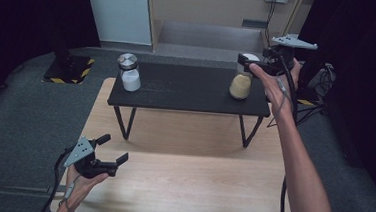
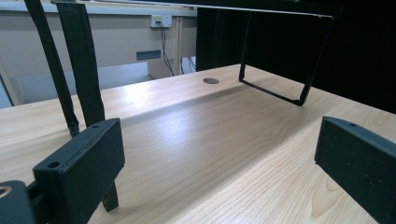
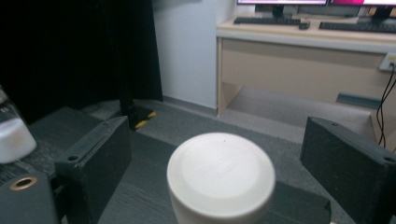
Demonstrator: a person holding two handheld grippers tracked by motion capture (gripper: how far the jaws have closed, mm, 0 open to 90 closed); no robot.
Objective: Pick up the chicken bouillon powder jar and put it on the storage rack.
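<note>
My left gripper (image 1: pixel 114 151) hangs wide open over the wooden table (image 1: pixel 180 185), holding nothing. My right gripper (image 3: pixel 215 154) stands wide around the white lid (image 3: pixel 221 173) of the jar of yellow powder (image 1: pixel 240 83), pads clear of it. The jar stands on the black shelf's (image 1: pixel 187 91) right end.

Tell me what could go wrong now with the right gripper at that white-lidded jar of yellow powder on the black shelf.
The right gripper stands open around the white-lidded jar of yellow powder, pads clear of the lid. Closing off-centre might tip the jar. It stands near the right end of the black raised shelf, so a nudge could send it toward the edge. A grip on the smooth round lid alone may slip.
</note>
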